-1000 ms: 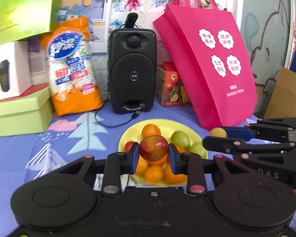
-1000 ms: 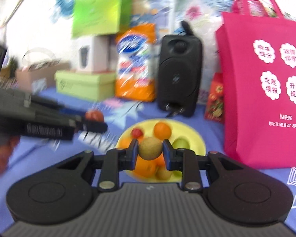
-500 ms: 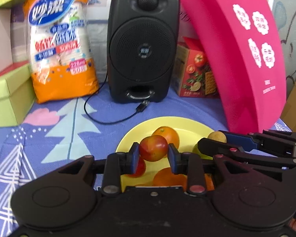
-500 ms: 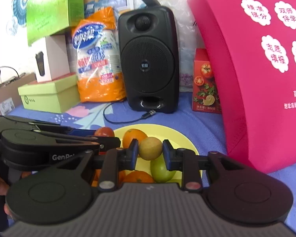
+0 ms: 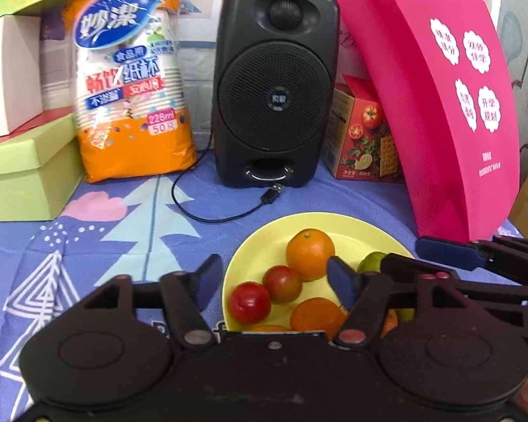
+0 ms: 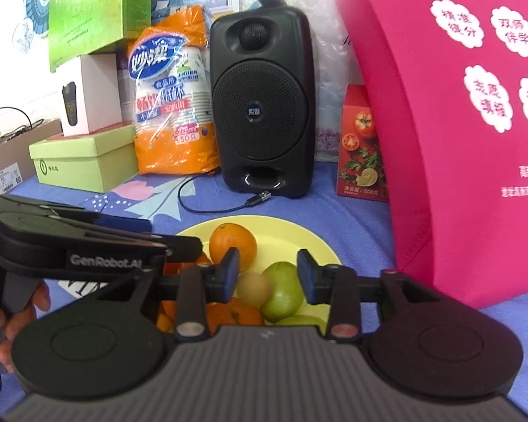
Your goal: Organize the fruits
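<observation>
A yellow plate [image 5: 362,227] on the blue cloth holds several fruits: oranges [image 5: 309,254], two red fruits [image 5: 282,283] and green ones [image 6: 282,294]. My left gripper [image 5: 275,283] is open just above the plate's near left part, with a red fruit lying between its fingers. My right gripper [image 6: 268,275] is open over the plate [image 6: 285,230]; a small tan fruit [image 6: 253,288] lies below it beside the green fruit. Each gripper shows in the other's view.
A black speaker [image 5: 276,84] with a loose USB cable [image 5: 228,216] stands behind the plate. A pink tote bag [image 5: 436,98], a red cracker box [image 5: 364,133], an orange paper-cup pack [image 5: 130,81] and green boxes [image 5: 24,168] line the back.
Both grippers came down to the plate and opened. The left let go of the red fruit and the right let go of the tan fruit; both now lie on the plate.
</observation>
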Motion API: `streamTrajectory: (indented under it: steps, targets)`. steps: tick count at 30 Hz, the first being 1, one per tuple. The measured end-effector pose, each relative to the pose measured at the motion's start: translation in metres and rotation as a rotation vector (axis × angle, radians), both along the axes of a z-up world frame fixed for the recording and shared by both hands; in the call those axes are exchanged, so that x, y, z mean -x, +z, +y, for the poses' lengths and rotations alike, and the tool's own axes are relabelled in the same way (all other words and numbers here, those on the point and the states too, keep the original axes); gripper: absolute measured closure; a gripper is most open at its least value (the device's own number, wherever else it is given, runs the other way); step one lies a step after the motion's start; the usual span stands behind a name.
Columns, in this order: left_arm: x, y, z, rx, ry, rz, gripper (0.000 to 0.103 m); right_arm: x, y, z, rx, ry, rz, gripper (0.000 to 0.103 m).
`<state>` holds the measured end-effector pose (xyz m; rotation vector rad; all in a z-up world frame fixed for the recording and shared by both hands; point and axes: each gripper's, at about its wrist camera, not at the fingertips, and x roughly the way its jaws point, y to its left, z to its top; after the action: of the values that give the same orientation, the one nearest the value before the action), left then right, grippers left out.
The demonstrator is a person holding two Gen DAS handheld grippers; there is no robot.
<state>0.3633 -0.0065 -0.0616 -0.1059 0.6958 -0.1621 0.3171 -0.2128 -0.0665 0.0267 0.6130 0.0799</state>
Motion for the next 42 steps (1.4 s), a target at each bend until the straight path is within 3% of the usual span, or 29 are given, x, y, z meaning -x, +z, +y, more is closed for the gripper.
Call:
streamTrajectory:
  steps: [8,12,18,24,30,35,42]
  targets:
    - [0.036,0.026,-0.002,-0.043,0.007,-0.057,0.018,0.029,0.019,-0.001,-0.007,-0.010,-0.035,0.055]
    - [0.060,0.047,-0.006,-0.092,0.019,-0.119,0.006,0.048,0.035,-0.004,-0.026,-0.031,-0.054,0.048]
    - [0.099,0.082,-0.009,-0.158,0.032,-0.213,0.000,0.084,0.082,-0.005,0.004,-0.067,-0.157,0.025]
    - [0.141,0.119,-0.007,-0.172,0.047,-0.294,0.000,0.118,0.133,0.004,0.057,-0.077,-0.285,0.014]
    - [0.193,0.148,0.003,-0.136,0.080,-0.334,0.000,0.156,0.167,0.023,0.073,-0.039,-0.365,0.003]
    - [0.235,0.149,0.005,-0.142,0.093,-0.328,0.000,0.187,0.167,0.042,0.070,-0.008,-0.356,0.000]
    - [0.272,0.108,0.001,-0.165,0.120,-0.203,0.000,0.209,0.116,0.054,0.106,-0.082,-0.215,0.000]
